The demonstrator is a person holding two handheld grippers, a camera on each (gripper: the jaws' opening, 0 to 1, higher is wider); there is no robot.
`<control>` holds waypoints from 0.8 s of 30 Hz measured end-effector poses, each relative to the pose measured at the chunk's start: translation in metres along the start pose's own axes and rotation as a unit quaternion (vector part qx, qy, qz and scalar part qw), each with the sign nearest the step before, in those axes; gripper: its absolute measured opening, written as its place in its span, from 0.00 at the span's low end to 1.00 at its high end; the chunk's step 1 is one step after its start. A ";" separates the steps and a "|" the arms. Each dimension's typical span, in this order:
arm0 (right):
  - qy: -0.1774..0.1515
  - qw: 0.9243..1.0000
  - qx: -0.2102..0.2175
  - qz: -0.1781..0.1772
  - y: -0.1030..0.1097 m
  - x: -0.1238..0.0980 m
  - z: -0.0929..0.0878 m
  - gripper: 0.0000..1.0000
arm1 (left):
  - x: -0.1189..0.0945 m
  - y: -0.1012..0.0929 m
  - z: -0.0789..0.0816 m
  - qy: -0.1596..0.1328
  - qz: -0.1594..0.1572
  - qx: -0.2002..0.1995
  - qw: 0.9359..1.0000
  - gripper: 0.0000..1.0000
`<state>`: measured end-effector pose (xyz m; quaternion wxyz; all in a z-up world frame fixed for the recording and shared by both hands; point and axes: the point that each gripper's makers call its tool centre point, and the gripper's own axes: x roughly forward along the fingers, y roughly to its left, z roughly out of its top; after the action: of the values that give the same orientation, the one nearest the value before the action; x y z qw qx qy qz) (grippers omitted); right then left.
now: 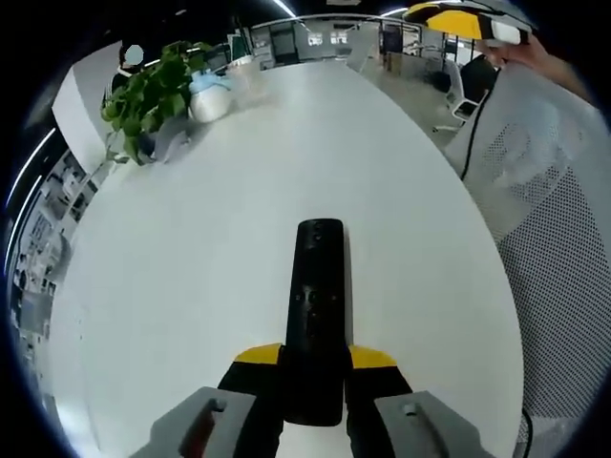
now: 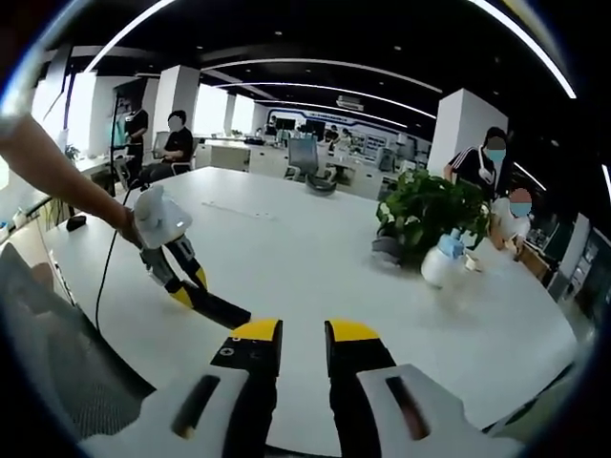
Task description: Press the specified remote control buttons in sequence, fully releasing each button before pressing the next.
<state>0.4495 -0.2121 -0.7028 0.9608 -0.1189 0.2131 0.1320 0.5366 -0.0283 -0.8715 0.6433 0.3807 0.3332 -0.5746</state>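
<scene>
So far only the hold looks set up: the left claw [image 1: 315,367] is clamped on the near end of the black remote control [image 1: 318,305], which points away from it over the white tabletop [image 1: 191,258], its button face toward the camera. In the right gripper view the right claw [image 2: 302,339] has a narrow gap between its yellow tips, nothing in it, and sits well apart from the remote control, to the side of it and not over the buttons. Judgement: no press is under way; whether any button has already been pressed cannot be told. A potted plant [image 1: 143,95] stands far beyond the remote control.
</scene>
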 end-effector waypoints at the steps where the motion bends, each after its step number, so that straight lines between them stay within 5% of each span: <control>1: -0.001 1.000 0.001 0.001 0.000 0.000 0.000 0.18 | 0.001 0.002 -0.001 0.002 0.001 -0.003 1.000 0.23; 24: 0.013 1.000 0.017 -0.009 -0.005 0.000 -0.005 0.19 | -0.006 0.064 -0.004 0.035 0.051 0.026 0.998 0.23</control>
<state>0.4489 -0.2182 -0.7065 0.9609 -0.1064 0.2264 0.1187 0.5998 -0.0188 -0.8613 0.6497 0.4340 0.3201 -0.5358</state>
